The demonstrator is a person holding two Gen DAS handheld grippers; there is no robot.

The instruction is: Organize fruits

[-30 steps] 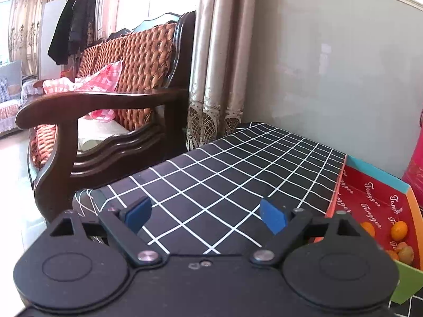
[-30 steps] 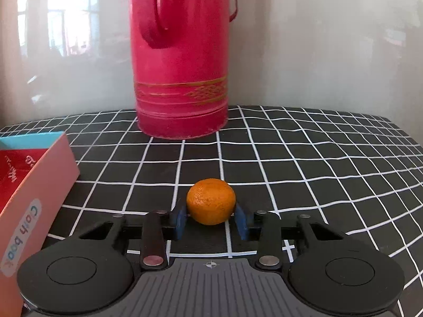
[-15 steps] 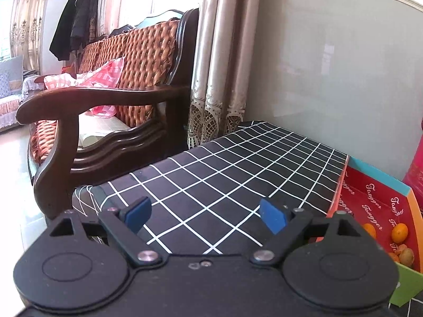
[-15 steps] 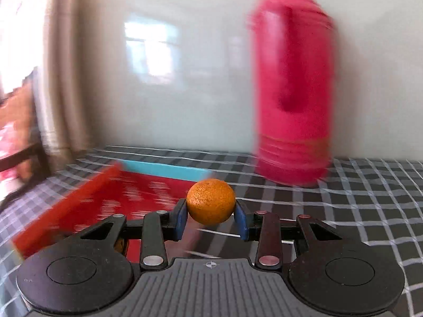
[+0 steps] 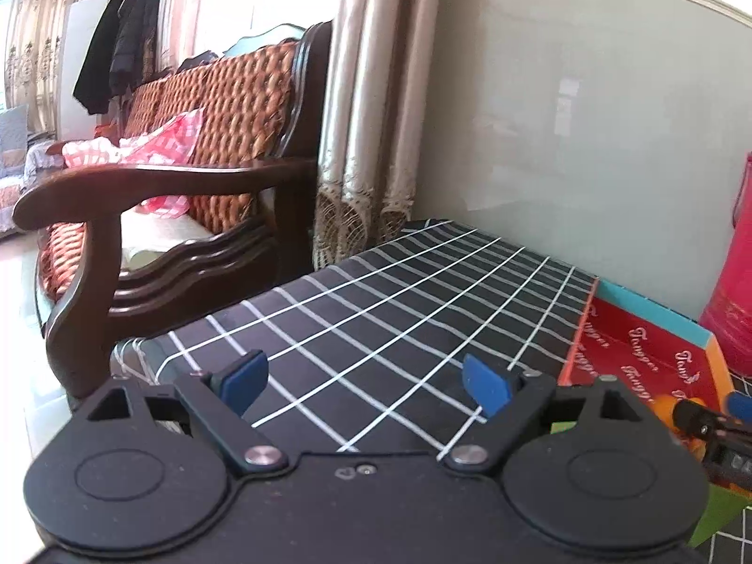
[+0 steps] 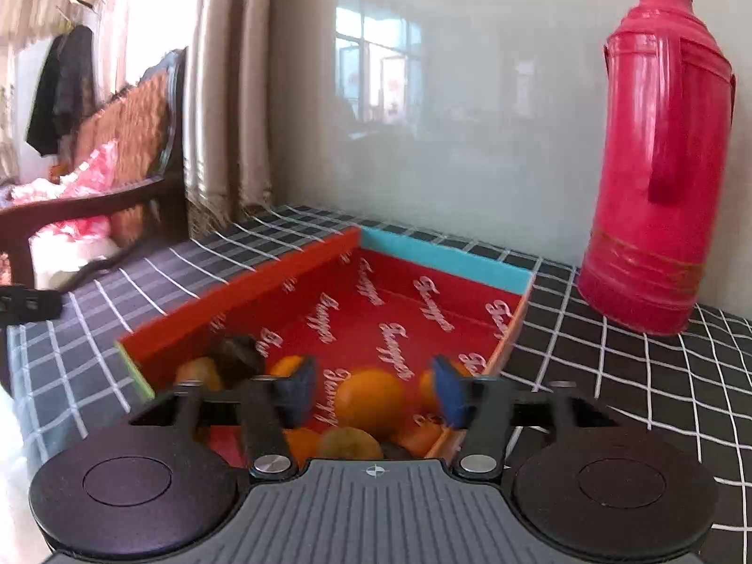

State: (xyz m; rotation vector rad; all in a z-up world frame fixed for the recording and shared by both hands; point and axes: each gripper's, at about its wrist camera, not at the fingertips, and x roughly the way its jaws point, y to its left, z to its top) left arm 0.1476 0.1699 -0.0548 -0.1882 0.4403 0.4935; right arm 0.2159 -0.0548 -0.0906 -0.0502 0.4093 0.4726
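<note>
Orange, round mandarin (image 6: 370, 398) (slightly blurred) sits free between the opening right tongs (image 6: 373, 395) over the red box (image 6: 235, 298).

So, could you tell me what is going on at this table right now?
A person is sorting fruit with a handheld gripper in each hand. The right gripper hangs over the red box, its jaws opening, and an orange sits between them, no longer pressed by the pads, above other fruit in the box. The left gripper is open with nothing in it, over the checked tablecloth. A red thermos stands beside the box.
</note>
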